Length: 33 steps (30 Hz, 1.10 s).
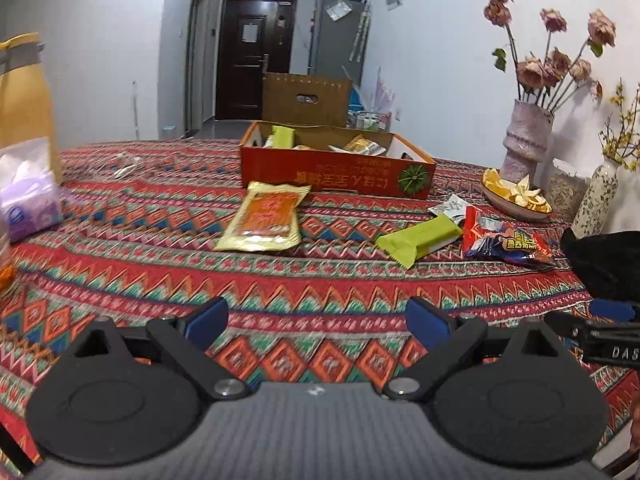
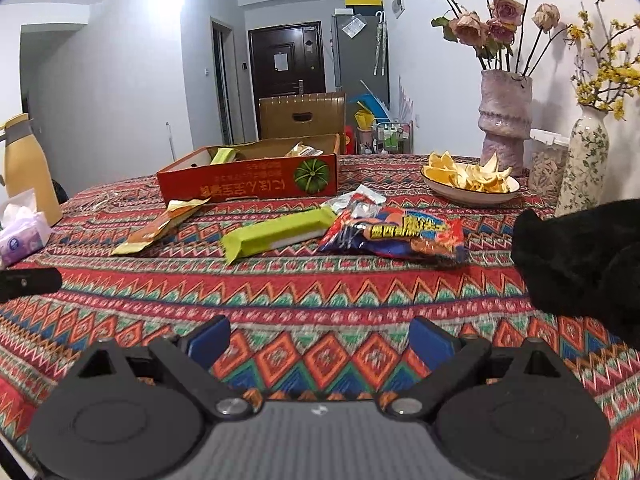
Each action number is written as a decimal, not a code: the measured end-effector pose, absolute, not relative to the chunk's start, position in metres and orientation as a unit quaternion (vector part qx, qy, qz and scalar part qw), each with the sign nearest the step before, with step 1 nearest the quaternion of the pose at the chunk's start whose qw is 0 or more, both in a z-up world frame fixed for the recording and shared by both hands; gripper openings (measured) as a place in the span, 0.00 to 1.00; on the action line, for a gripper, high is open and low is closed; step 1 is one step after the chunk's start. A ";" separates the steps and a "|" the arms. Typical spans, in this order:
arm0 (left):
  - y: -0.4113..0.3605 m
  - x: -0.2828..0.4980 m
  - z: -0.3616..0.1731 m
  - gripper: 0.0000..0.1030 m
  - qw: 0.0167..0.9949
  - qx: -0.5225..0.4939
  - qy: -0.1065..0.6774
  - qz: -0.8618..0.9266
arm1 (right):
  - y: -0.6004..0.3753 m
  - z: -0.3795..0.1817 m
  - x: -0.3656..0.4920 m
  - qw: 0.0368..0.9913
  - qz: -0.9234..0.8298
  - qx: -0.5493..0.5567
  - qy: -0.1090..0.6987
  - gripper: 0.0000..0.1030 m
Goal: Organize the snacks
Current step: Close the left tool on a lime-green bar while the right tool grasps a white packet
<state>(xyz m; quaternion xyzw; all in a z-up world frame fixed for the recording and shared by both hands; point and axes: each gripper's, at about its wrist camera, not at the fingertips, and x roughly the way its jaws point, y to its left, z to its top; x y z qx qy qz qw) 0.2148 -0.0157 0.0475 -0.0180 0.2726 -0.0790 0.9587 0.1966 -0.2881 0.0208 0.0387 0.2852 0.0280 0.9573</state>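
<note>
An open red cardboard box (image 1: 336, 174) (image 2: 248, 180) stands far on the patterned tablecloth, with several snack packets inside. In front of it lie a yellow-orange packet (image 1: 266, 216) (image 2: 160, 226), a green bar (image 1: 420, 238) (image 2: 276, 234), a red-blue chip bag (image 1: 506, 242) (image 2: 400, 232) and a small silver-white packet (image 1: 450, 206) (image 2: 360, 196). My left gripper (image 1: 318, 326) is open, low over the cloth, well short of the snacks. My right gripper (image 2: 320, 342) is open too, nothing between its blue pads (image 2: 430, 344).
A bowl of orange peels (image 1: 516, 196) (image 2: 470, 182), a pink vase (image 1: 524, 140) (image 2: 506, 116) and a floral vase (image 2: 586, 160) stand at the right. A black furry thing (image 2: 580, 256) sits at the right. A tissue pack (image 1: 26, 200) and yellow flask (image 1: 26, 108) stand left.
</note>
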 end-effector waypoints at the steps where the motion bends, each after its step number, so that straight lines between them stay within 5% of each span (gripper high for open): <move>1: -0.020 0.221 0.048 0.94 0.958 -0.013 0.271 -0.089 | -0.291 0.022 0.203 0.958 0.028 0.038 0.284 0.92; 8: -0.065 0.277 0.047 0.93 0.944 0.031 0.272 -0.181 | -0.311 0.037 0.256 0.963 0.029 0.027 0.266 0.92; 22: -0.169 0.426 -0.008 0.75 0.892 0.132 0.329 -0.279 | -0.334 0.048 0.368 0.962 0.037 0.000 0.271 0.89; 25: -0.168 0.440 -0.014 0.60 0.893 0.113 0.334 -0.280 | -0.343 0.039 0.395 0.957 0.045 0.022 0.286 0.89; 26: -0.167 0.441 -0.014 0.43 0.894 0.114 0.329 -0.280 | -0.347 0.034 0.406 0.954 0.047 0.033 0.294 0.87; 33: -0.118 0.458 0.001 0.34 0.921 0.074 0.334 -0.184 | -0.355 -0.003 0.472 0.926 0.069 0.105 0.357 0.82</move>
